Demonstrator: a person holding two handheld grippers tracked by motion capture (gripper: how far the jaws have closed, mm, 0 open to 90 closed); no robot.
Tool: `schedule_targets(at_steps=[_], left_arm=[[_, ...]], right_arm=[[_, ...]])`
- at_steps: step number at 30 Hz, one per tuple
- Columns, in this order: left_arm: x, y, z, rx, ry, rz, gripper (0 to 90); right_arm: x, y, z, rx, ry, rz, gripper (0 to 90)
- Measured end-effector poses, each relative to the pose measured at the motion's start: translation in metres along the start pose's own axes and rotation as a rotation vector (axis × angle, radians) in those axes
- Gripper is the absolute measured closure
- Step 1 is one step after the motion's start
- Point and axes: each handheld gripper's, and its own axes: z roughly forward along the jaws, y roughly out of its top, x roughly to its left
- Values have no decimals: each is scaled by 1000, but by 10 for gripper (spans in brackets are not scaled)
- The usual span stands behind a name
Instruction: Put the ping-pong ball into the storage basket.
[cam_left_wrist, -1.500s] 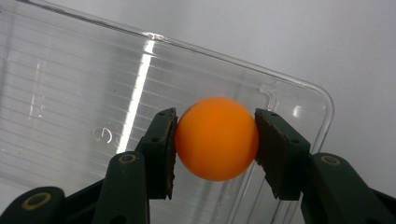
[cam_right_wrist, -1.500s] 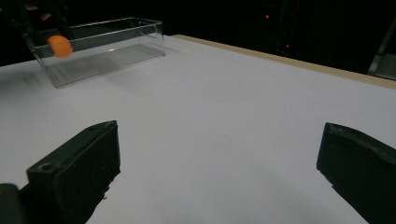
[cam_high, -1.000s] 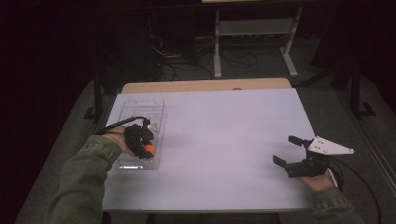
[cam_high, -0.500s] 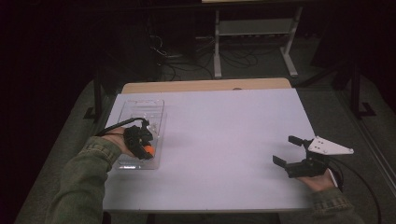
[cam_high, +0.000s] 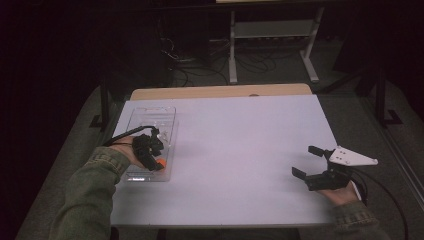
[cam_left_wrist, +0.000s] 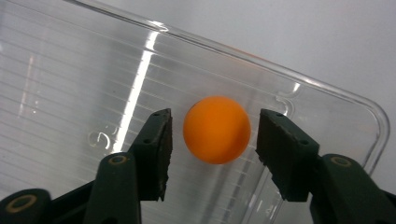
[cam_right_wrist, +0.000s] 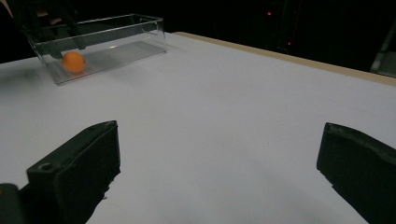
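An orange ball (cam_left_wrist: 216, 129) lies in the clear tray (cam_high: 150, 120), near its front end. The left gripper (cam_left_wrist: 214, 133) hangs over the tray, jaws parted either side of the ball without touching it. Well right of the tray, the right gripper (cam_high: 309, 161) sits wide open over the white table (cam_high: 240, 145), holding nothing.

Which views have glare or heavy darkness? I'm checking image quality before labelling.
Left gripper view: bright streaks of glare on the clear plastic tray, orange ball sharp. High view: white table lit, surroundings nearly black. Right gripper view: dark background, near jaws soft.
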Motion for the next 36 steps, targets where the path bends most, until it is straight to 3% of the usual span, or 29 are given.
schedule_targets(at_steps=[14,22,36], left_arm=[[-1,-3,-8,-25,41,-20,348],[-2,-7,-18,-62,100,-26,263],[-1,-13,-31,-127,115,-56,121]], right_arm=[[0,0,0,-2,-3,5,0],[0,0,0,0,-2,5,0],[0,-1,0,3,-3,5,0]])
